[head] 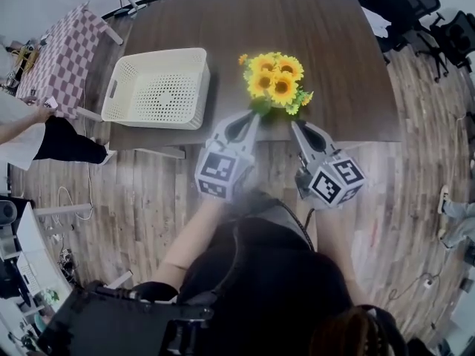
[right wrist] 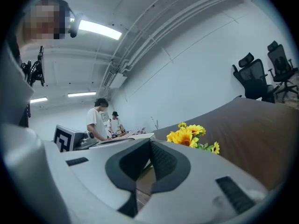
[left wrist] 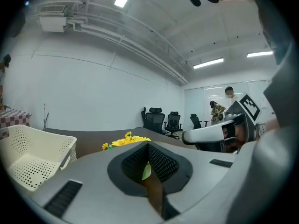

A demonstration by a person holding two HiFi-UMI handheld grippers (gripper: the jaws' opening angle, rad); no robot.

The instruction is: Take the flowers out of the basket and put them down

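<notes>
The bunch of yellow sunflowers (head: pixel 276 80) is out of the white basket (head: pixel 157 87) and rests on the brown table (head: pixel 334 43) near its front edge. My left gripper (head: pixel 255 116) is shut, its tips right at the green stem end. From the left gripper view, a pale leaf (left wrist: pixel 146 171) shows in the slit between the pads; I cannot tell if it is pinched, and the blossoms (left wrist: pixel 126 140) lie just beyond. My right gripper (head: pixel 295 127) is shut with nothing in it, just right of the stems. The flowers (right wrist: pixel 189 136) show ahead of it.
The empty basket (left wrist: pixel 28 162) stands on the table's left part. A checked cloth table (head: pixel 63 50) is at the far left, with a person's arm (head: pixel 18 128) near it. Office chairs (head: pixel 415 6) stand at the back right. People (right wrist: pixel 100 120) work in the background.
</notes>
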